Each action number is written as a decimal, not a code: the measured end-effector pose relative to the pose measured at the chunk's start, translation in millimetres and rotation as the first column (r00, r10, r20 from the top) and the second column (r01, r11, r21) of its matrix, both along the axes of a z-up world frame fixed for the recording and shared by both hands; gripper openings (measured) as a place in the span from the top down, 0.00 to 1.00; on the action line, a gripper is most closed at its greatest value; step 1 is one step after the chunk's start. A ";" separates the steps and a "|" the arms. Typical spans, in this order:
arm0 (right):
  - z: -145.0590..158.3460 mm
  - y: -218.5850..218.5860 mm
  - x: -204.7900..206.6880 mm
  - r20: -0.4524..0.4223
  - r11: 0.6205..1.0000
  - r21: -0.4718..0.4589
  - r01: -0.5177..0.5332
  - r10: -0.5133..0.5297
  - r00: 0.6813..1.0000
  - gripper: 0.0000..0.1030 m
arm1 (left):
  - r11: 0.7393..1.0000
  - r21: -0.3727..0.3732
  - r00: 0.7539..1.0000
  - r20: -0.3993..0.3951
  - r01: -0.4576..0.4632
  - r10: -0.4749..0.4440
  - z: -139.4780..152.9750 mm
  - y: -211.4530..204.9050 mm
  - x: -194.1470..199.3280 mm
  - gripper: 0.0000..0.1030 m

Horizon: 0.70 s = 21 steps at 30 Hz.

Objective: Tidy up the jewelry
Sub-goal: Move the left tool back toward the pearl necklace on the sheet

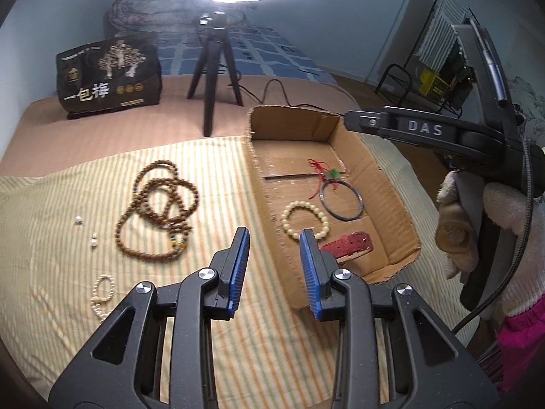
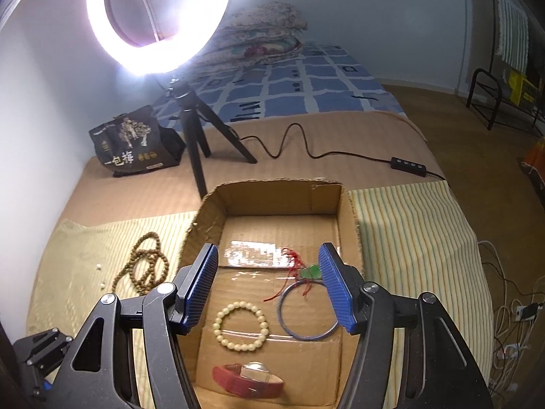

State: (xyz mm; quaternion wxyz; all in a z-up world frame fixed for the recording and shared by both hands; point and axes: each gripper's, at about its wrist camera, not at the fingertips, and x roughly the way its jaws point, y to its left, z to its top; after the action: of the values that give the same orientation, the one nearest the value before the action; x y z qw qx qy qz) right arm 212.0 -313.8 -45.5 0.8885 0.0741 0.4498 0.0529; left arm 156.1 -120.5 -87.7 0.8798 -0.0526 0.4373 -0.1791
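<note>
An open cardboard box holds a cream bead bracelet, a metal bangle, a red cord with a green pendant and a red-strapped watch. On the striped cloth left of the box lie a long brown bead necklace, a small cream bead string and two pearl earrings. My left gripper is open and empty above the box's left wall. My right gripper is open and empty above the box.
A ring light on a black tripod stands behind the box, its cable and switch trailing right. A dark printed bag sits at the back left. The bed edge drops off on the right, with cables on the floor.
</note>
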 end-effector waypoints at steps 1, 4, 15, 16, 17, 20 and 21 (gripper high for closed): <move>0.8 1.7 -0.8 0.002 1.000 0.000 -0.004 0.004 1.000 0.41 | 1.000 0.002 1.000 0.001 -0.006 0.006 0.2 3.9 -1.0 0.71; 4.1 9.7 -3.8 0.009 1.000 0.004 -0.018 0.018 1.000 0.41 | 1.000 0.008 1.000 0.003 -0.023 0.023 0.7 16.7 -3.5 0.71; 6.5 46.4 -6.1 0.015 0.995 0.053 -0.087 0.086 0.996 0.41 | 0.992 0.029 0.993 -0.012 -0.121 0.121 -8.4 76.0 -5.8 0.71; 6.6 50.9 -6.0 0.015 0.994 0.056 -0.096 0.095 0.995 0.41 | 0.991 0.031 0.992 -0.015 -0.128 0.129 -9.5 81.3 -4.8 0.71; 6.5 55.5 -5.9 0.016 0.993 0.061 -0.105 0.104 0.994 0.41 | 0.990 0.034 0.990 -0.019 -0.139 0.140 -11.3 88.7 -3.6 0.71; 5.6 68.8 -7.3 0.014 0.989 0.073 -0.130 0.130 0.991 0.41 | 0.987 0.043 0.987 -0.026 -0.156 0.157 -16.0 105.2 -0.3 0.71; 5.0 72.8 -7.3 0.012 0.987 0.076 -0.138 0.138 0.990 0.41 | 0.986 0.047 0.986 -0.028 -0.162 0.163 -17.2 109.0 0.7 0.71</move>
State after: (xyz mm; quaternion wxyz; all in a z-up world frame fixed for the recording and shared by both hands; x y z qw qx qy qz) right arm 204.7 -241.0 -40.5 0.8807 0.0767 0.4485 0.1318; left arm 156.8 -11.6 -104.9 0.8852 -0.0712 0.4495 -0.0961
